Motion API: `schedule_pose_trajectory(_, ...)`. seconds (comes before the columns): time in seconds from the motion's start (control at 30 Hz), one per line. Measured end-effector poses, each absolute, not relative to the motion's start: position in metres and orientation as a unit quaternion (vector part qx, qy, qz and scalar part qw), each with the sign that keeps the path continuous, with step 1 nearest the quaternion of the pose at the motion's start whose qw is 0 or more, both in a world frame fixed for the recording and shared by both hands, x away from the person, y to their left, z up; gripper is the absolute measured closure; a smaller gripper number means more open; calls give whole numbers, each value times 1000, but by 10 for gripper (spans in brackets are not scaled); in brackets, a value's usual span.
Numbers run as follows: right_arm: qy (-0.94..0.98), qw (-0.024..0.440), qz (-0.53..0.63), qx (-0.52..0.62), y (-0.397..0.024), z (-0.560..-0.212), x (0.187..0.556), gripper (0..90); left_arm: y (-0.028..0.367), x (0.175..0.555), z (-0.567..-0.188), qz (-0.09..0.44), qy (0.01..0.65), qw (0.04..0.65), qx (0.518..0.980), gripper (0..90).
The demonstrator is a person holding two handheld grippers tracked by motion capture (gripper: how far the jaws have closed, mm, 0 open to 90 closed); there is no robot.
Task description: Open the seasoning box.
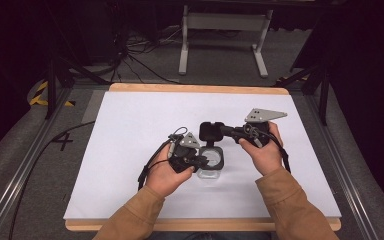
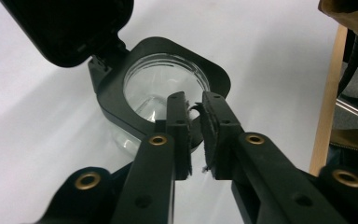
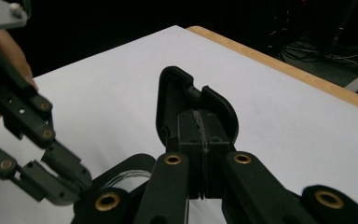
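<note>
The right gripper (image 1: pixel 215 131) is clamped tight on the edge of a black hinged plastic lid (image 1: pixel 209 131), holding it tipped up and open; in the right gripper view its pads meet on the lid's rim (image 3: pixel 200 100) with no gap. The left gripper (image 1: pixel 203 161) sits at the near rim of a small clear plastic jar with a black square collar (image 1: pixel 213 161). In the left gripper view its jaws stand slightly parted over the collar's edge (image 2: pixel 121 105), a thin sliver of the rim between them; I cannot tell whether the pads press on it or have let it go.

The jar stands on the white-covered worktop (image 1: pixel 130 150), roughly midway between the left and right edges and somewhat nearer the front edge than the far one. Its mouth is open and it looks empty. The lid is joined to the collar by a hinge at the far side, so lid and jar move as one piece.

The jar looks light and stiff, with smooth, probably slippery clear walls that could skid on the sheet if pushed. The black collar seems the safest place to hold: it is thicker and flat-sided. The lid is best taken at its free edge, away from the hinge, which may strain if forced back too far.
</note>
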State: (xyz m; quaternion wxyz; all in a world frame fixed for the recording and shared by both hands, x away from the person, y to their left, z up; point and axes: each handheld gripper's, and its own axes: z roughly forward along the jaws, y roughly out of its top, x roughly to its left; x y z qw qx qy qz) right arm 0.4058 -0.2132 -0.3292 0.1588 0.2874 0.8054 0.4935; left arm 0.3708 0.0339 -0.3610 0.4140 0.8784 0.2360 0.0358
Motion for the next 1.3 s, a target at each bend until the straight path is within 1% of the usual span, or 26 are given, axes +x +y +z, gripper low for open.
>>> schedule_pose_trajectory(0.03, 806, 160, 494, 284, -214, -328, 404, 879, 36, 370, -358, 37, 234, 414, 879, 789)
schedule_pose_trajectory(0.07, 805, 158, 497, 285, -216, -326, 401, 829, 38, 369, -355, 38, 237, 416, 877, 771)
schedule_pose_trajectory(0.13, 804, 155, 500, 283, -218, -325, 399, 815, 40, 369, -352, 38, 234, 414, 879, 730)
schedule_pose_trajectory(0.17, 804, 157, 500, 281, -223, -321, 391, 782, 44, 368, -349, 37, 234, 413, 879, 699)
schedule_pose_trajectory(0.3, 804, 154, 499, 282, -235, -318, 381, 687, 56, 364, -341, 47, 233, 423, 875, 631)
schedule_pose_trajectory(0.33, 805, 155, 498, 283, -238, -317, 379, 655, 59, 363, -339, 50, 233, 421, 875, 619)
schedule_pose_trajectory(0.47, 801, 164, 496, 292, -256, -315, 371, 575, 74, 361, -338, 64, 236, 403, 882, 574)
schedule_pose_trajectory(0.6, 803, 170, 479, 311, -273, -316, 365, 502, 94, 357, -344, 72, 250, 393, 882, 537)
schedule_pose_trajectory(0.67, 806, 178, 465, 319, -281, -318, 364, 491, 106, 355, -348, 75, 259, 389, 881, 515)
schedule_pose_trajectory(0.73, 811, 182, 449, 329, -288, -321, 365, 448, 119, 355, -351, 76, 273, 388, 877, 483)
schedule_pose_trajectory(0.9, 825, 184, 391, 364, -301, -334, 370, 423, 145, 364, -360, 76, 307, 364, 876, 413)
schedule_pose_trajectory(0.97, 832, 196, 367, 368, -304, -341, 372, 417, 151, 368, -365, 77, 316, 357, 876, 401)
schedule_pose_trajectory(1.1, 837, 183, 349, 380, -313, -356, 381, 408, 165, 377, -374, 77, 333, 350, 873, 391)
schedule_pose_trajectory(1.3, 840, 171, 332, 394, -324, -380, 394, 399, 181, 389, -391, 79, 351, 337, 870, 347)
